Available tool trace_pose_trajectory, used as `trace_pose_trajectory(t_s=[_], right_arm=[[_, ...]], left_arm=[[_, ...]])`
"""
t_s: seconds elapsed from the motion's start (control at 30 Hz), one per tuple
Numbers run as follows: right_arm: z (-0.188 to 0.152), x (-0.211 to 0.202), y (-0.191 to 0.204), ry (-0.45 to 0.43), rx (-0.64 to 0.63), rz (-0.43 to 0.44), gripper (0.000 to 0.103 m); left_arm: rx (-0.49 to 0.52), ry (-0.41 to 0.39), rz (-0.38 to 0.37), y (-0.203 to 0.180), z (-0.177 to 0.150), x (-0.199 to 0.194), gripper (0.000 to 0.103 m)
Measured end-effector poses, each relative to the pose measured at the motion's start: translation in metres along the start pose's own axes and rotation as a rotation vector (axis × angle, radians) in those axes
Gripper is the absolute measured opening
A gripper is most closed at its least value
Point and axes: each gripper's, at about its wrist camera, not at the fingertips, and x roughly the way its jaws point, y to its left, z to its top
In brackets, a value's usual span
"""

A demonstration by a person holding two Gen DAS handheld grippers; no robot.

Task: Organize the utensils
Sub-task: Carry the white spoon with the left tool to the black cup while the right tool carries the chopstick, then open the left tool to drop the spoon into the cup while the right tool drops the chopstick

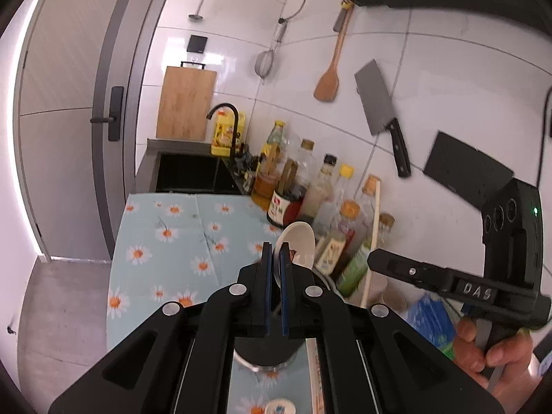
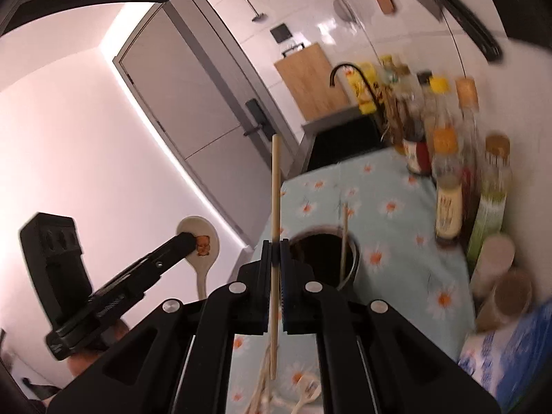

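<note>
Floral counter [image 2: 390,214]; chopstick [image 2: 275,207] gripped upright.

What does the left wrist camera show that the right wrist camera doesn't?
Only the left wrist view shows the whole cleaver on the wall, and the left gripper up close, shut on a ceramic spoon.

Only the right wrist view shows the right gripper clamping a chopstick, and the dark utensil holder with another chopstick inside.

Both show the daisy tablecloth, bottles and cutting board.
</note>
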Motion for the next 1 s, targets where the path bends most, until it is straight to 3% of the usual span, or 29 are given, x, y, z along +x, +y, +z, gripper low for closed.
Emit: trace_pose_trajectory(t_s=[0.23, 0.6, 0.8, 1.0], right_arm=[[0.03, 0.013, -0.008, -0.134, -0.047, 0.015, 0.006], [0.06, 0.025, -0.024, -0.23, -0.076, 0.013, 0.006], [0.054, 0.041, -0.035, -0.201, -0.06, 0.014, 0.006], [0.036, 0.06, -0.046, -0.138, -0.031, -0.002, 0.006]], left_arm=[[-0.016, -0.092, 0.027, -0.001, 0.03, 0.016, 0.003], [-0.055, -0.219, 0.07, 0.004, 0.049, 0.046, 0.003], [-0.094, -0.183, 0.088, 0.013, 0.033, 0.07, 0.003], [-0.058, -0.144, 0.107, 0.012, 0.009, 0.086, 0.003]])
